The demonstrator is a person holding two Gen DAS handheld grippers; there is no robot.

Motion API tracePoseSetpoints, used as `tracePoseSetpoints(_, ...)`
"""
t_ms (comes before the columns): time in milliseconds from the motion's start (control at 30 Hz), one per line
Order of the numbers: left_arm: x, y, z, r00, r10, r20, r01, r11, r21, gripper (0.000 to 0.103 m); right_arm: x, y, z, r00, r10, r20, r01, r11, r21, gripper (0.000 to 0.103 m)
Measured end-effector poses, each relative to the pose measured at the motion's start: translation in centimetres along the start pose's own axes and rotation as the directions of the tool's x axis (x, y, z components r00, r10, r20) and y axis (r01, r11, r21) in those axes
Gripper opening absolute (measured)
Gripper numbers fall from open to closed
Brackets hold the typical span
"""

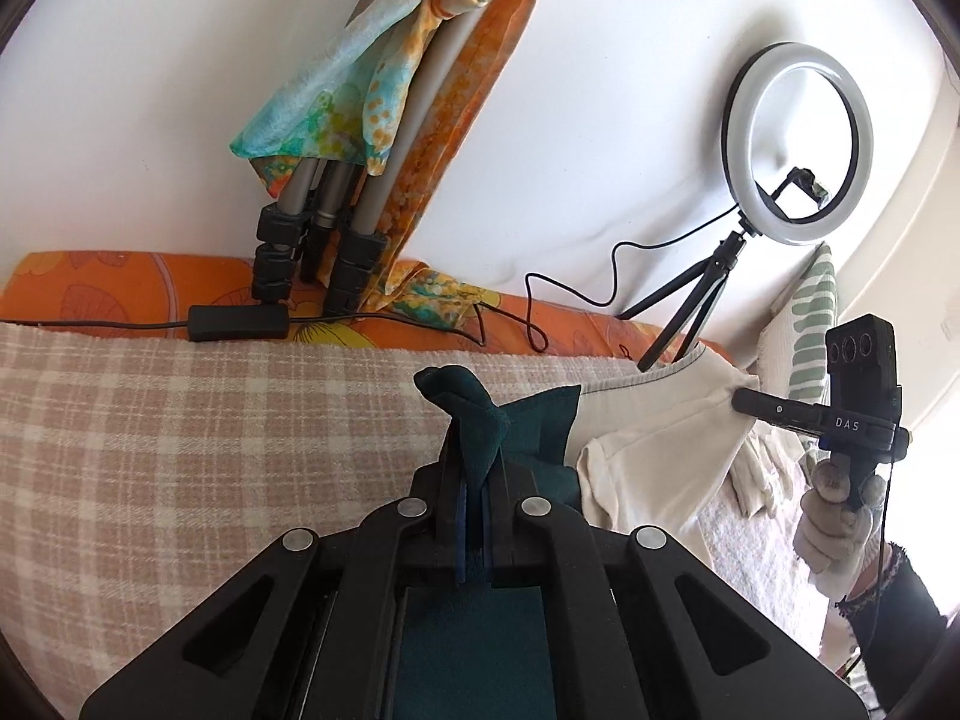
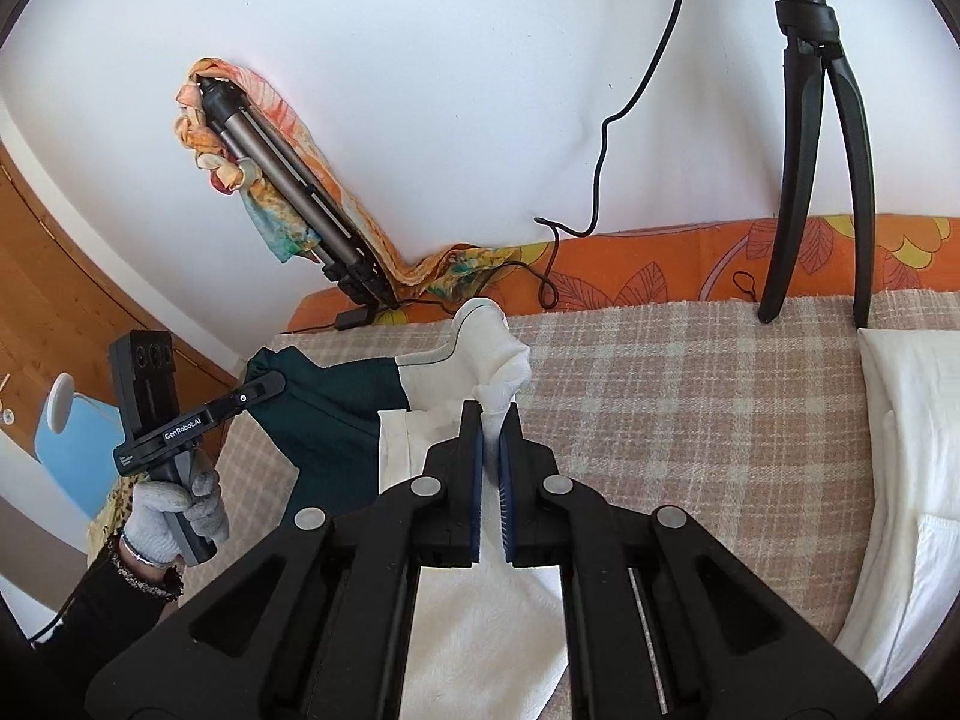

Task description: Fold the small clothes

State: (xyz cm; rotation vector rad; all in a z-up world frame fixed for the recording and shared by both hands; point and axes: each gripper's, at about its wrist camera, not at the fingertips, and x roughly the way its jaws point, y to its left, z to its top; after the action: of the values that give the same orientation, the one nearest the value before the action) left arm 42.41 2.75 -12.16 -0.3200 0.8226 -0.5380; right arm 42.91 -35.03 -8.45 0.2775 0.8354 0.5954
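Note:
A small garment, half dark teal and half cream white, hangs stretched between my two grippers above the checked blanket. My left gripper is shut on a bunched teal corner. My right gripper is shut on a bunched white corner. In the right wrist view the teal half runs left to the other gripper, held by a gloved hand. In the left wrist view the right gripper pinches the white edge at right.
A ring light on a black tripod stands at the back right; its legs rest on the blanket. A folded tripod wrapped in a colourful scarf leans on the white wall. Cables and a black adapter lie on the orange cover. White cloth lies at right.

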Motion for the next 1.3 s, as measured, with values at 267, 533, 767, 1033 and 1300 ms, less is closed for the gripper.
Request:
tracePoseSetpoints(267, -5.0, -3.2, -3.0, 0.999, -0.011, 0.031, 0.010, 0.999, 0.032, 0.002, -5.0, 5.2, -4.3, 1.000, -0.004, 0.011, 0.005, 0.999, -0.052, 0.006)
tracePoseSetpoints(533, -9.7, -5.6, -9.0, 1.000, -0.010, 0.015, 0.009, 0.998, 0.069, 0.002, -9.7, 8.8, -12.1, 1.000, 0.006, 0.002, -0.006, 0.998, -0.068, 0.006)
tracePoseSetpoints(767, -11.3, -6.4, -15.8, 0.996, 0.035, -0.078, -0.025, 0.991, 0.128, 0.002, -9.8, 9.6, -21.4, 0.997, -0.025, -0.074, 0.017, 0.994, -0.103, 0.006)
tracePoseSetpoints(1033, -13.3, -6.5, -20.4, 0.982, 0.125, -0.142, -0.090, 0.968, 0.234, 0.010, -10.4, 8.5, -26.1, 0.981, -0.178, -0.082, 0.161, 0.969, -0.186, 0.006)
tracePoseSetpoints(1300, -17.8, -6.8, -23.7, 0.974, 0.163, -0.155, -0.117, 0.955, 0.271, 0.014, -13.4, 6.9, -28.0, 0.980, -0.179, -0.082, 0.162, 0.970, -0.179, 0.013)
